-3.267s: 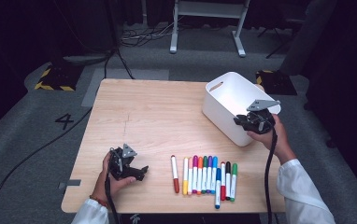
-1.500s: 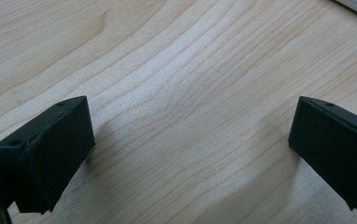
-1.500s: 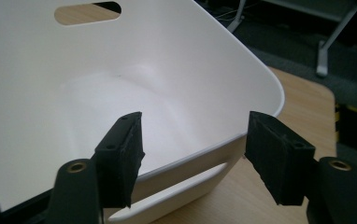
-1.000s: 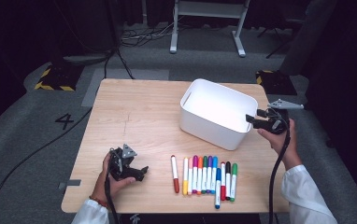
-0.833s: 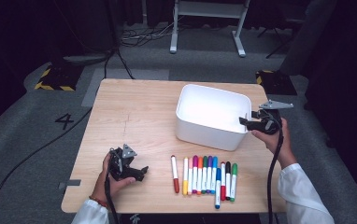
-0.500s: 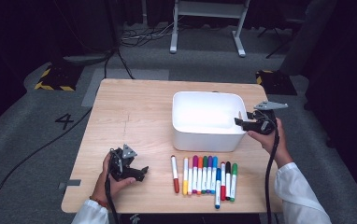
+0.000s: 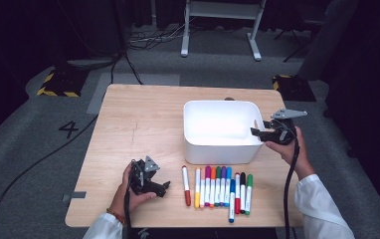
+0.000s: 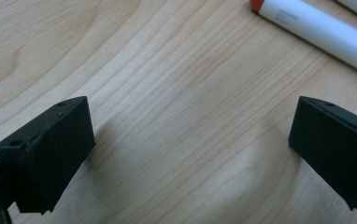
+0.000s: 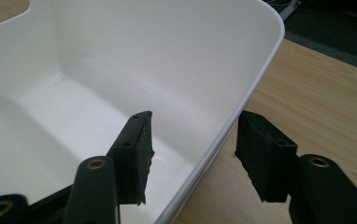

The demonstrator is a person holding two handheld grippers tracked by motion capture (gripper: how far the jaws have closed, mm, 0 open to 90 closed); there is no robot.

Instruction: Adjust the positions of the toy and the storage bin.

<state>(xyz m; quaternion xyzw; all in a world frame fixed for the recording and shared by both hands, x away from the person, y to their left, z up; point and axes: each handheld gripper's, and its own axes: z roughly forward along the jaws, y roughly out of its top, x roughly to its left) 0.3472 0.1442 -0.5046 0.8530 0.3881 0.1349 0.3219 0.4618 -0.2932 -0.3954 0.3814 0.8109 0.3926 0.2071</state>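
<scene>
High view: white bin [image 7: 218, 149] shifted left, probably squared.

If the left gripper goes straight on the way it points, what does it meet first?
Probably the orange-capped marker, which lies on the table just ahead of the left gripper; its open fingers have only bare wood between them.

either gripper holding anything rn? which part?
Right gripper straddles the white bin's right rim, one jaw inside, one outside, with gaps showing, so not clamped. Left gripper is open over bare table, holding nothing.
</scene>
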